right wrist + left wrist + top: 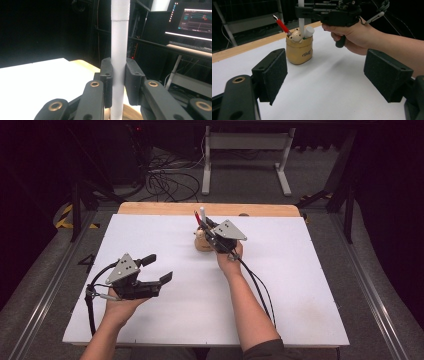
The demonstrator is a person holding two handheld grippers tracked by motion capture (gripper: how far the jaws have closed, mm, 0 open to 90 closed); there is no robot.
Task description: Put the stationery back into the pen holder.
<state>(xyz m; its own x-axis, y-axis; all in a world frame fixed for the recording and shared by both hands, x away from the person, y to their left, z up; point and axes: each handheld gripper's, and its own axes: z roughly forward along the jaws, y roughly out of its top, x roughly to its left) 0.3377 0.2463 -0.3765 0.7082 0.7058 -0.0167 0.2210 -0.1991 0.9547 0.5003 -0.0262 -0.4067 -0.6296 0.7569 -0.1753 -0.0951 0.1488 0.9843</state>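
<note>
A flat white table top [150, 240] with a pale wooden far edge is set on a grey floor strewn with black cables [167, 182]. Near that edge a tan, bear-faced holder [299, 51] is seen containing a red pen [281, 24] and white markers. One upright white marker [119, 50] is clamped by the right gripper [117, 75] above the holder. The left gripper [324, 72] is held wide open, with nothing between its jaws.

Lab: floor cables [165, 182], lit monitor [191, 18] (graphs on screen), white-topped table [300, 285], dark surroundings.
</note>
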